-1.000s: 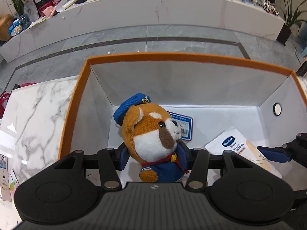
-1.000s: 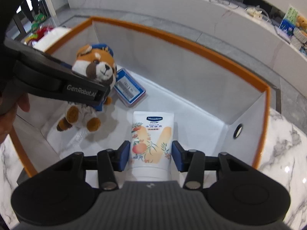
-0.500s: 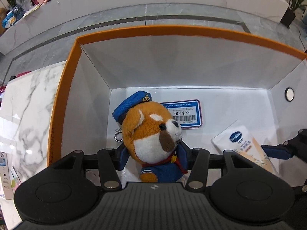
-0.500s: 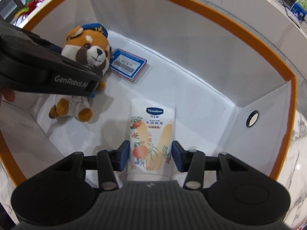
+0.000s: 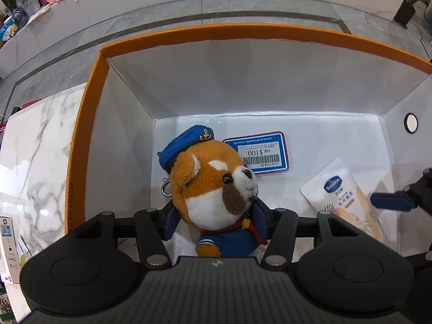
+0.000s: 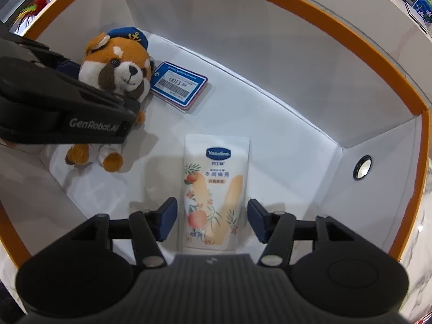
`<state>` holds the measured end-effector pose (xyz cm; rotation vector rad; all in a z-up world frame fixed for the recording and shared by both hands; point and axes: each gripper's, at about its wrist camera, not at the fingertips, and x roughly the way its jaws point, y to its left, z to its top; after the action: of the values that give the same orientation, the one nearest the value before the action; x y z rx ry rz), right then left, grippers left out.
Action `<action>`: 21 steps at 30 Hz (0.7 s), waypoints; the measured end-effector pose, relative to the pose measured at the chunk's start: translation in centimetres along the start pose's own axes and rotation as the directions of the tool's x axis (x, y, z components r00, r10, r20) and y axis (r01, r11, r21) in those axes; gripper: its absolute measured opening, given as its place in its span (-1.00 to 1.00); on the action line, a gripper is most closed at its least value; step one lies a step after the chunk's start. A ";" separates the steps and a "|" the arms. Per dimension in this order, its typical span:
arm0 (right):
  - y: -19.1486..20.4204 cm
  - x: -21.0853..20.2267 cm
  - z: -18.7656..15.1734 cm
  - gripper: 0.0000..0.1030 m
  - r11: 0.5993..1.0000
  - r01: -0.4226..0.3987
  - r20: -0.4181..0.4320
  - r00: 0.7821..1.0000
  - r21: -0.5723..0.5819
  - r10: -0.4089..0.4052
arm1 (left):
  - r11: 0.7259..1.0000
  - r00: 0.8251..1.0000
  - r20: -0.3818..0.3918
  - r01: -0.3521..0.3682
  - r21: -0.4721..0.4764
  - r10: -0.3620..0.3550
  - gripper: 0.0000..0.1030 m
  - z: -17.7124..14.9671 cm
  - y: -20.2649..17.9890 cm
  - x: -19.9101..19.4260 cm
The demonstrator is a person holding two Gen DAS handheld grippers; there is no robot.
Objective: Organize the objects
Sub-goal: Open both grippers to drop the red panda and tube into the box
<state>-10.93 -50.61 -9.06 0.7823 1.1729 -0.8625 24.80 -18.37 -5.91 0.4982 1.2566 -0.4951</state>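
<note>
My left gripper (image 5: 216, 222) is shut on a plush red panda (image 5: 213, 186) with a blue sailor cap, low inside the orange-rimmed white box (image 5: 232, 33); the panda (image 6: 118, 73) also shows in the right wrist view, feet on the box floor. My right gripper (image 6: 212, 222) is open, its pads apart on either side of a white Vaseline tube (image 6: 214, 189) lying flat on the box floor. The tube (image 5: 343, 197) also shows in the left wrist view. A blue price card (image 5: 259, 152) lies on the floor behind the panda.
The box (image 6: 337, 19) stands on a white marble counter (image 5: 35, 145). A round hole (image 6: 363, 167) is in the box's right wall. A small white carton (image 5: 9, 248) sits at the counter's left edge. A grey tiled floor and a long white counter lie beyond.
Both grippers have moved deeper into the box. The right gripper's jaws have opened off the Vaseline tube, which now lies on the floor. The left gripper still holds the panda.
</note>
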 end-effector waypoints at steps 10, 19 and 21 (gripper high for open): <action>-0.5 -3.6 -0.2 0.42 0.999 -0.021 0.080 0.997 0.025 0.019 | 0.999 0.998 0.034 0.048 -0.011 -0.047 0.24 -0.4 1.0 -2.4; 0.3 -6.3 -3.5 0.44 0.998 -0.042 0.206 0.978 0.043 0.032 | 0.995 0.985 0.146 0.094 -0.043 -0.087 0.24 -2.3 1.4 -7.7; 1.2 -7.9 -5.2 0.48 0.998 -0.042 0.267 0.963 0.037 0.031 | 0.995 0.978 0.192 0.094 -0.039 -0.085 0.24 -4.1 1.3 -9.7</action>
<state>-13.42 -44.25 -2.35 0.6955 0.9021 -0.9328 20.22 -14.07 2.63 0.3462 1.1080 -0.5737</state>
